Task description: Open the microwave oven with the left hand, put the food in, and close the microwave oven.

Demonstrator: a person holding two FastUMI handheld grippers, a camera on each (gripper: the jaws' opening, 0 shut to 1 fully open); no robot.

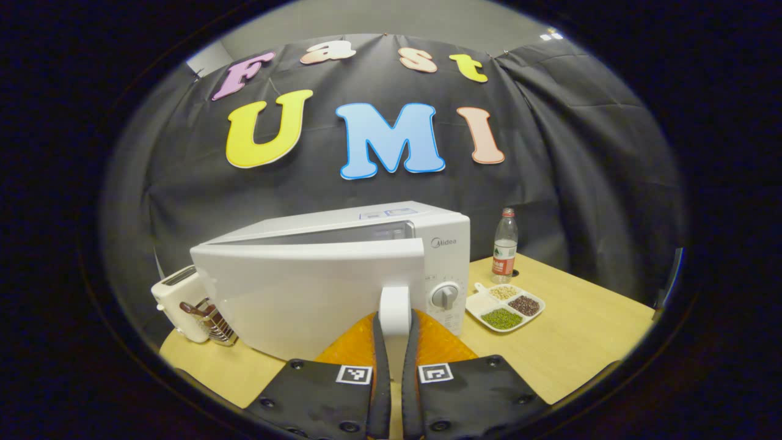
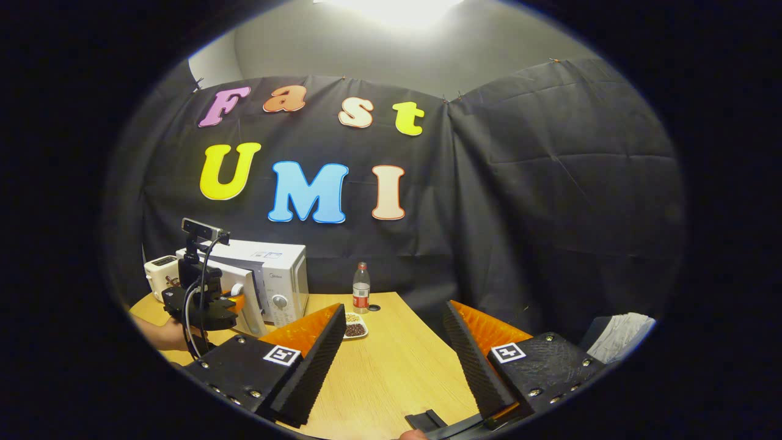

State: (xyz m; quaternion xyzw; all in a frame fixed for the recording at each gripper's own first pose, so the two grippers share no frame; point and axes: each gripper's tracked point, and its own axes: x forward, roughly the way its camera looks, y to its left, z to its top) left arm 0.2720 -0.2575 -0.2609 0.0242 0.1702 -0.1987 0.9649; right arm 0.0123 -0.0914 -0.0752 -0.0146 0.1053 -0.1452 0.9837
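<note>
One microwave (image 1: pixel 342 269), one bottle (image 1: pixel 504 245), two claws (image 1: pixel 394 324) (image 2: pixel 391 342).

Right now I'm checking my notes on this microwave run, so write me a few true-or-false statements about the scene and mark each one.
1. The left gripper is shut on the microwave door handle. True.
2. The microwave door is fully closed. False: it is swung partly open.
3. The right gripper holds the food. False: it is open and empty.
4. A divided dish of beans lies right of the microwave. True.
5. The water bottle lies on its side. False: it stands upright.
</note>
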